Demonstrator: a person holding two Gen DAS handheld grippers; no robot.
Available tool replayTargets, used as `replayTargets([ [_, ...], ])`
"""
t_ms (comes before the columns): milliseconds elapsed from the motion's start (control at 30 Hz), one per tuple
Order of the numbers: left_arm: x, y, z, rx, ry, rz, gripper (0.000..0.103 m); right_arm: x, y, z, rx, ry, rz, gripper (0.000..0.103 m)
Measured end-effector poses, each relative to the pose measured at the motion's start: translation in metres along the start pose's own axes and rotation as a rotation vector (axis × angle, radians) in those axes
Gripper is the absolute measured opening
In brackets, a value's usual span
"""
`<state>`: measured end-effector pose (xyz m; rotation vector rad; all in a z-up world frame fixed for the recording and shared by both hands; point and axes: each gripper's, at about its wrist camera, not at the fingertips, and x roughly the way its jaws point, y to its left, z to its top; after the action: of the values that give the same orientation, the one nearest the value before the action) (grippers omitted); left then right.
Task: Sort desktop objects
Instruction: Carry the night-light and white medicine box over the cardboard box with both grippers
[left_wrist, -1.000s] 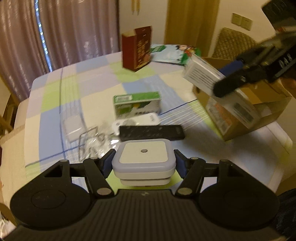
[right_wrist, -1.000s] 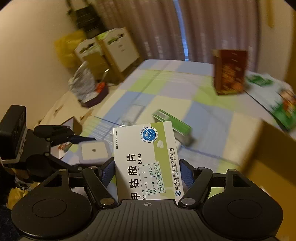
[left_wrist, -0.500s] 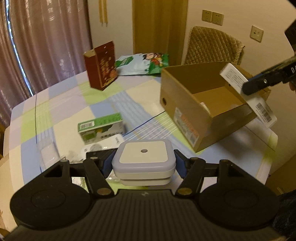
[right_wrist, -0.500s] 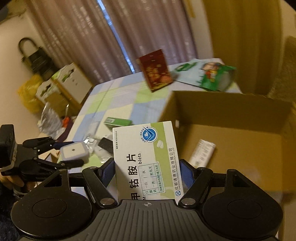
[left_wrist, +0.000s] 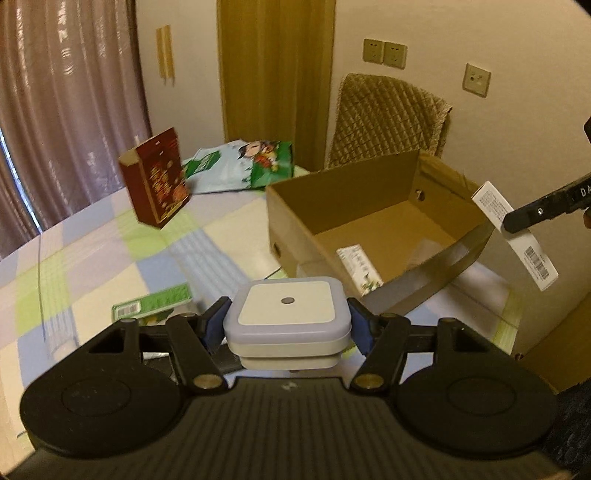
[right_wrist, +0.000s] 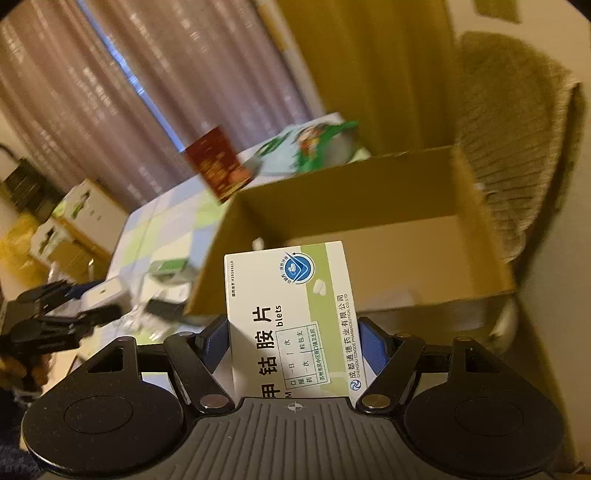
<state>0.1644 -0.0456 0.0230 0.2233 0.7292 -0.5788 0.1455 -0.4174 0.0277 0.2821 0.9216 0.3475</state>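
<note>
My left gripper (left_wrist: 288, 325) is shut on a square white plug-in night light (left_wrist: 287, 314), held above the checked tablecloth (left_wrist: 92, 273) just in front of an open cardboard box (left_wrist: 295, 225). A small white packet (left_wrist: 360, 264) lies inside that box. My right gripper (right_wrist: 293, 332) is shut on a white and green medicine box (right_wrist: 291, 314), held upright at the near edge of the cardboard box (right_wrist: 369, 192). In the left wrist view the same medicine box (left_wrist: 517, 236) hangs at the box's right end with a right finger (left_wrist: 543, 210) across it.
A dark red carton (left_wrist: 155, 184) stands on the table's far side beside a green and white snack bag (left_wrist: 240, 166). A green box (left_wrist: 151, 304) lies left of my left gripper. A padded chair (left_wrist: 384, 118) stands behind the cardboard box. Cartons (right_wrist: 81, 221) sit on the floor.
Both grippers have swung towards the cardboard box with their loads. The box now fills the middle of each view, and the remote and the clutter near it have dropped out of the left view.
</note>
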Motion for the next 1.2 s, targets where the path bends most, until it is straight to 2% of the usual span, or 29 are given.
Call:
replayTargets([
  [200, 0.015, -0.018, 0.026, 0.039, -0.025, -0.027, 0.062, -0.014, -0.031, 0.027, -0.007, -0.065, -0.059, 0.072],
  [400, 0.037, -0.035, 0.055, 0.066, -0.057, -0.054, 0.062, 0.003, -0.045, 0.057, -0.11, -0.054, -0.066, 0.072],
  [733, 0.085, -0.065, 0.089, 0.071, -0.046, -0.087, 0.062, 0.087, -0.048, 0.089, -0.416, 0.145, -0.044, 0.072],
  [900, 0.113, -0.076, 0.1, 0.065, -0.021, -0.09, 0.062, 0.134, -0.054, 0.093, -0.577, 0.26, -0.051, 0.072],
  [1033, 0.133, -0.079, 0.104, 0.05, 0.006, -0.082, 0.062, 0.165, -0.065, 0.091, -0.643, 0.343, -0.059, 0.072],
  [1200, 0.154, -0.082, 0.108, 0.03, 0.038, -0.073, 0.062, 0.185, -0.073, 0.09, -0.674, 0.395, -0.081, 0.072],
])
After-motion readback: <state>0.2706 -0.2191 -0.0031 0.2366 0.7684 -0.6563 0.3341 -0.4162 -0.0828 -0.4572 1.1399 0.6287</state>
